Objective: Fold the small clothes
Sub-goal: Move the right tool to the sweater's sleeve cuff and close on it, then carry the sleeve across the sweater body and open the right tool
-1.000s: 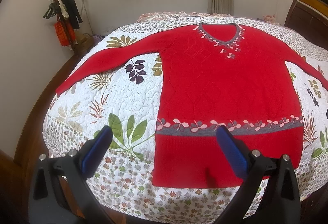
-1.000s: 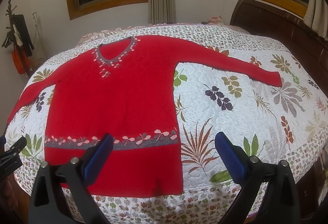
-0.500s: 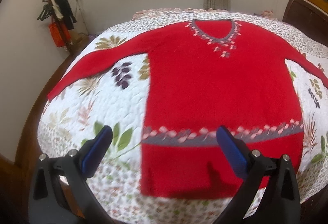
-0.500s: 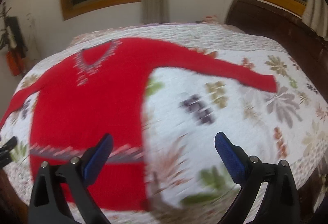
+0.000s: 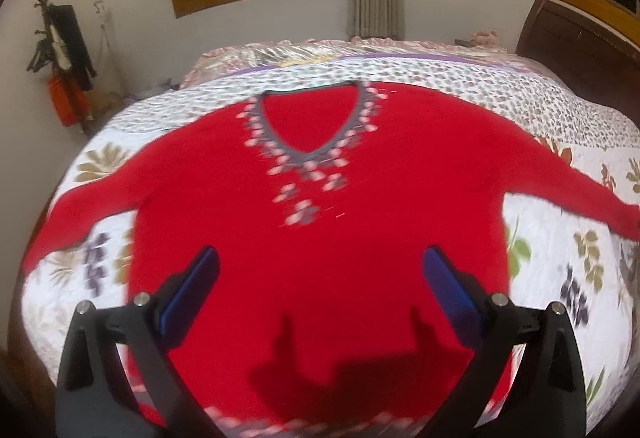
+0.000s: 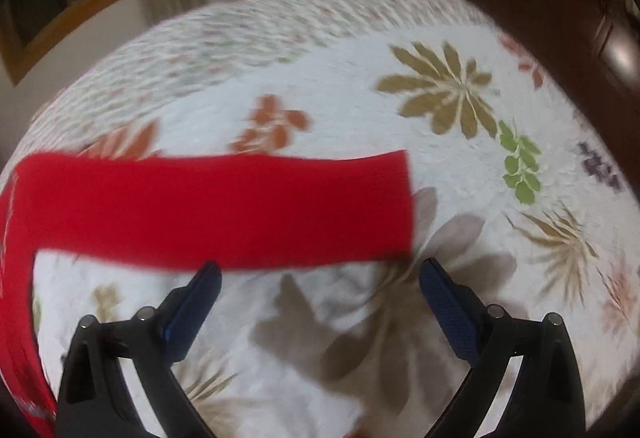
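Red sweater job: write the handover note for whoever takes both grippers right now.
Left gripper: open, empty, over the body of the red sweater.
Right gripper: open, empty, just short of the sleeve near its cuff.
Sweater lies flat and face up on the bed quilt, both sleeves spread out.
Done: nothing folded.
Left: every fold; a likely start is bringing that sleeve in across the body.

Left hand-held gripper (image 5: pixel 320 270) and right hand-held gripper (image 6: pixel 320 278) both gape wide.
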Tool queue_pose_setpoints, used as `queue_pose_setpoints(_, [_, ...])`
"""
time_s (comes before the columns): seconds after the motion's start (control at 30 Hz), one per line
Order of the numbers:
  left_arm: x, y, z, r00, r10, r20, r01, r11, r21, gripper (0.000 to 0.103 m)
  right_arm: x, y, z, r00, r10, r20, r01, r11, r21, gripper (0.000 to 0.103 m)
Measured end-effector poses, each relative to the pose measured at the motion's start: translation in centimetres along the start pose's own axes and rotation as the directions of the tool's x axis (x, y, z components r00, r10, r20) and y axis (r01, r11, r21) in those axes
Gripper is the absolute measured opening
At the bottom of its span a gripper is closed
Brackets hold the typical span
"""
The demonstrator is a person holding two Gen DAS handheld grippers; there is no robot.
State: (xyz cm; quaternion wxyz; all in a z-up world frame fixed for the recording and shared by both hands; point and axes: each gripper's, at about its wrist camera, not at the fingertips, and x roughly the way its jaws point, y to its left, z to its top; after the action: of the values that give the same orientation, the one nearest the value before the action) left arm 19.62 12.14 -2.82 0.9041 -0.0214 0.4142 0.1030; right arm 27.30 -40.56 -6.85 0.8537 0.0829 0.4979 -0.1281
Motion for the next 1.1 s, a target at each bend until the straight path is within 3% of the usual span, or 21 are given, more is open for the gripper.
queue_pose_setpoints(0.17, [3.2, -2.7, 1.3, 1.0, 0.005, -0.03, -0.005, 1.0, 0.015, 0.1, 3.9, -3.5, 2.0, 0.996, 0.05, -0.069, -0.046, 0.997, 0.056, 0.094])
queue_pose_setpoints(0.27, [4.4, -3.3, 1.6, 0.999, 0.012, -0.037, -0.011, 1.0, 0.023, 0.1, 4.2, -3.8, 2.6, 0.997, 0.054, -0.055, -0.053, 0.998, 0.021, 0.091])
queue_pose_setpoints(0.37, [5.1, -3.3, 1.6, 0.999, 0.025, -0.042, -0.023, 0.999, 0.032, 0.1, 4.3, -3.4, 3.0, 0.999, 0.024, -0.049, -0.024, 1.0, -0.013, 0.068])
queue_pose_setpoints(0.43, [5.6, -3.1, 1.4, 0.998, 0.028, -0.052, -0.026, 0.999, 0.033, 0.1, 4.5, -2.9, 3.1, 0.999, 0.003, -0.053, -0.006, 0.999, -0.039, 0.036])
queue_pose_setpoints(0.47, [5.6, -2.9, 1.2, 0.998, 0.027, -0.055, -0.026, 0.999, 0.033, 0.1, 4.8, -2.7, 3.1, 0.998, 0.013, -0.061, -0.016, 0.999, -0.038, 0.033])
queue_pose_setpoints(0.53, [6.0, -2.3, 1.0, 0.997, 0.038, -0.06, -0.036, 0.999, 0.033, 0.1, 4.8, -2.7, 3.0, 0.998, -0.029, -0.05, 0.027, 0.999, -0.044, 0.012])
queue_pose_setpoints(0.57, [5.9, -2.1, 1.0, 0.997, 0.04, -0.061, -0.038, 0.999, 0.033, 0.1, 4.6, -2.9, 3.0, 0.999, -0.024, -0.041, 0.023, 0.999, -0.038, 0.007])
queue_pose_setpoints(0.67, [6.0, -1.1, 1.0, 0.997, 0.055, -0.059, -0.053, 0.998, 0.029, 0.1, 3.3, -3.5, 3.1, 0.997, 0.079, 0.0, -0.079, 0.996, 0.037, 0.005])
queue_pose_setpoints(0.83, [6.0, 0.5, 1.2, 0.996, 0.059, -0.06, -0.059, 0.998, 0.016, 0.1, 0.6, -0.5, 3.3, 0.989, 0.144, 0.031, -0.144, 0.989, -0.016, 0.005])
queue_pose_setpoints(1.0, [6.1, 2.6, 1.5, 0.997, 0.038, -0.067, -0.04, 0.999, -0.025, 0.1, -1.5, 7.3, 3.7, 0.971, 0.235, 0.039, -0.227, 0.962, -0.149, 0.005])
queue_pose_setpoints(1.1, [6.3, 4.2, 1.5, 0.996, 0.05, -0.08, -0.052, 0.998, -0.024, 0.1, -3.2, 13.3, 3.3, 0.95, 0.309, 0.036, -0.291, 0.925, -0.244, 0.005])
